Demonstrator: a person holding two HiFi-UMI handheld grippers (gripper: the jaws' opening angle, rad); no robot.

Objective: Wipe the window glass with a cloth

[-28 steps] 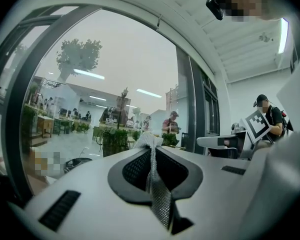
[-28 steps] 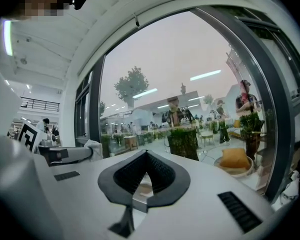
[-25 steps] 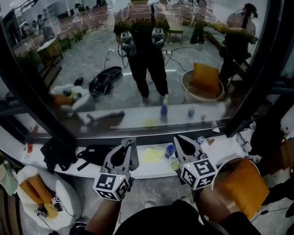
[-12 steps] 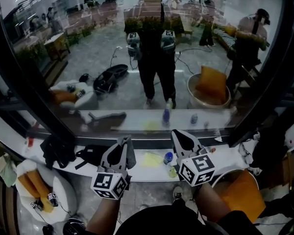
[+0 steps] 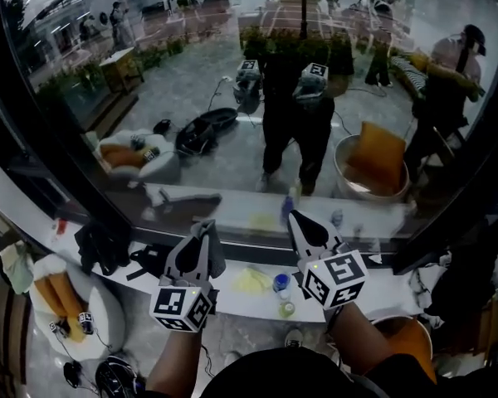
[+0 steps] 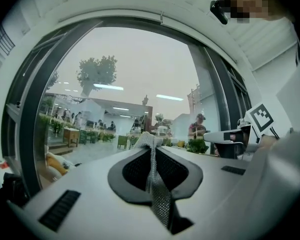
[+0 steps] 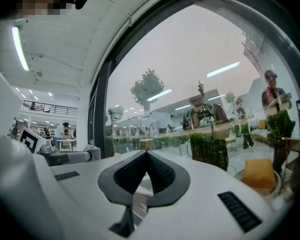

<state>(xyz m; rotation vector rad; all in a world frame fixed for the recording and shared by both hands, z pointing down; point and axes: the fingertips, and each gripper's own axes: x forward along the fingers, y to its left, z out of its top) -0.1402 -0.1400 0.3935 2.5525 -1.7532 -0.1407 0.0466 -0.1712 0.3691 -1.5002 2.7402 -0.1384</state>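
Observation:
The big window glass [image 5: 191,73] fills the upper head view and mirrors the person and both grippers. My left gripper [image 5: 206,227] is held up in front of the glass's lower edge, shut on a grey mesh cloth [image 5: 217,257]. In the left gripper view the cloth [image 6: 156,189] runs as a thin strip between the closed jaws of the left gripper [image 6: 151,136], with the glass [image 6: 140,69] just beyond. My right gripper [image 5: 295,219] is raised beside it, shut with nothing in it. Its tips [image 7: 146,153] point at the glass [image 7: 200,59].
A white sill [image 5: 224,301] below the glass carries a yellow cloth [image 5: 253,280], a small bottle [image 5: 280,287] and a black bag [image 5: 104,243]. Dark window frames [image 5: 33,139] stand left and right. Round chairs with orange cushions sit low left [image 5: 66,305] and low right [image 5: 411,338].
Both grippers have risen slightly toward the glass and the head view has tilted up, showing more of the window. Both grippers stay shut, and the cloth stays in the left one.

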